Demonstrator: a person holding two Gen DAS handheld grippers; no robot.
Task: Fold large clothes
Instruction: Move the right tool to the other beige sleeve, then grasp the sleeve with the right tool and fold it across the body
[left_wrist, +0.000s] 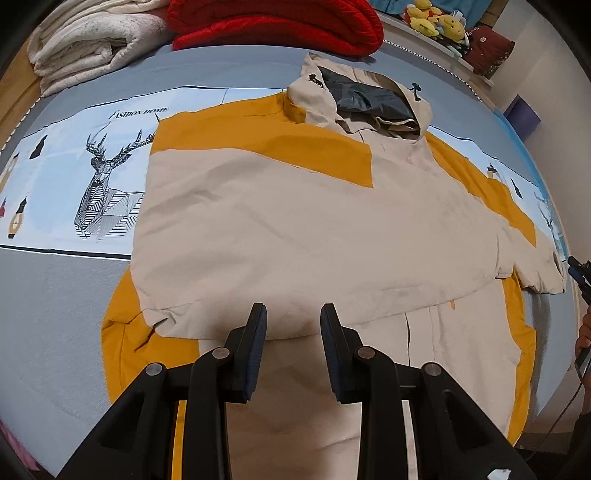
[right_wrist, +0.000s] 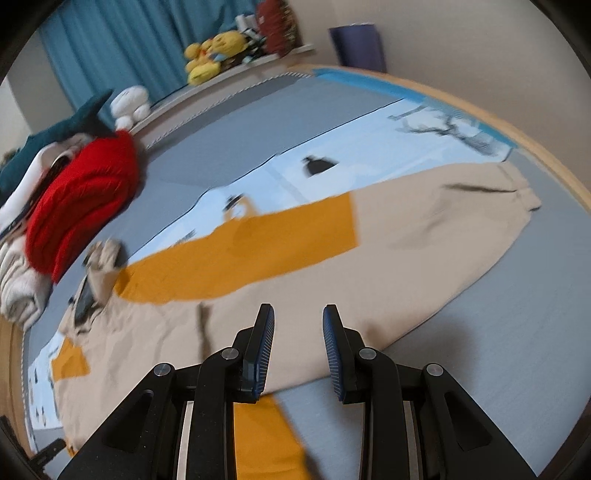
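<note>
A beige and mustard-yellow hooded jacket (left_wrist: 295, 229) lies flat on the bed, hood (left_wrist: 365, 96) at the far side. One sleeve is folded across its front, cuff (left_wrist: 173, 321) near the left side. My left gripper (left_wrist: 293, 325) is open and empty, hovering over the jacket's lower front. My right gripper (right_wrist: 298, 325) is open and empty above the jacket's (right_wrist: 295, 258) edge; this view is blurred. The other sleeve (right_wrist: 461, 206) stretches out to the right. The right gripper's tip also shows at the left wrist view's right edge (left_wrist: 580, 273).
The bed has a grey and light-blue sheet (left_wrist: 66, 295) with a deer print (left_wrist: 107, 184). A red blanket (left_wrist: 277, 26) and a folded white blanket (left_wrist: 88, 44) lie at the far side. Yellow plush toys (left_wrist: 436, 20) sit on a ledge behind.
</note>
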